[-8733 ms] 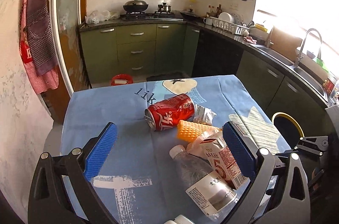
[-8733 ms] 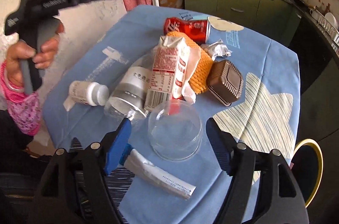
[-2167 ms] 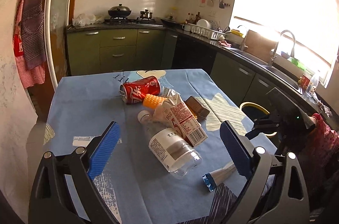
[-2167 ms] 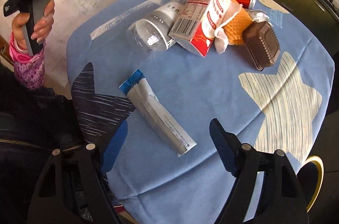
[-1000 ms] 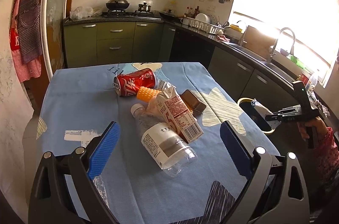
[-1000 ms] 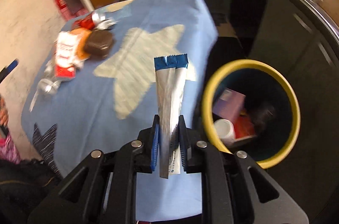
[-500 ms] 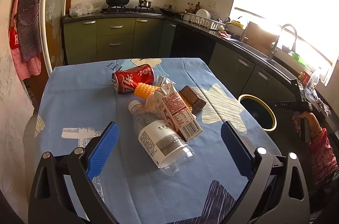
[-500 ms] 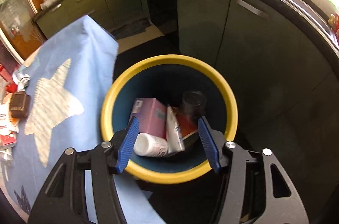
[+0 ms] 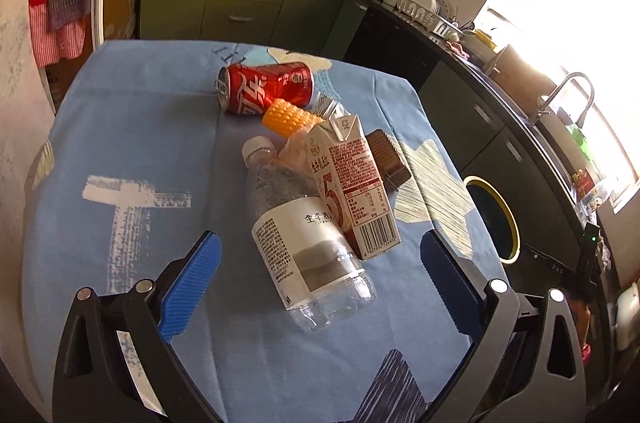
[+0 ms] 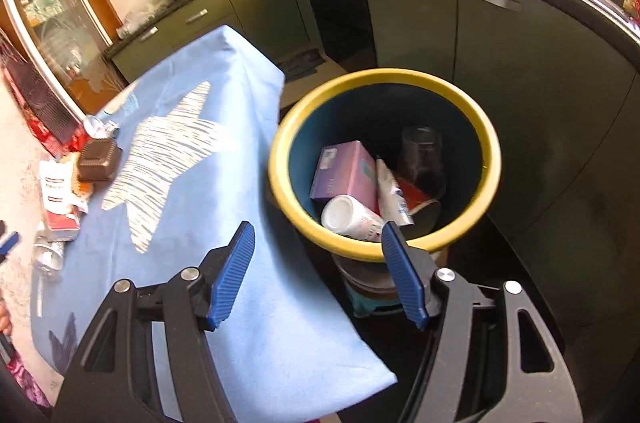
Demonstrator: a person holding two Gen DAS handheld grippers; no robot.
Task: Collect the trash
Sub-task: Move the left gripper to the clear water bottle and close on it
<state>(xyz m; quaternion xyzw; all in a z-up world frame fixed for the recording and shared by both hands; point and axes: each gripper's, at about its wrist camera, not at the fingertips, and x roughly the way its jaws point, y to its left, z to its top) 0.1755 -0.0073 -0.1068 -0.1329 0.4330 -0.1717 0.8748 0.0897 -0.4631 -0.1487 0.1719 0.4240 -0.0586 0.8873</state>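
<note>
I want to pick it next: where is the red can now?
In the left wrist view, the red can lies on its side at the table's far end, touching the orange corn-shaped piece.

Open, empty right tongs (image 10: 318, 273) over the yellow-rimmed bin (image 10: 486, 143) of trash beside the blue-clothed table (image 10: 224, 95).

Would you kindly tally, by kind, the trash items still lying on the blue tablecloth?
Red soda can: 1
Clear plastic bottle: 1
Milk carton: 1
Orange foam net sleeve: 1
Brown plastic tray: 1
Crumpled silver wrapper: 1
Total: 6
</note>
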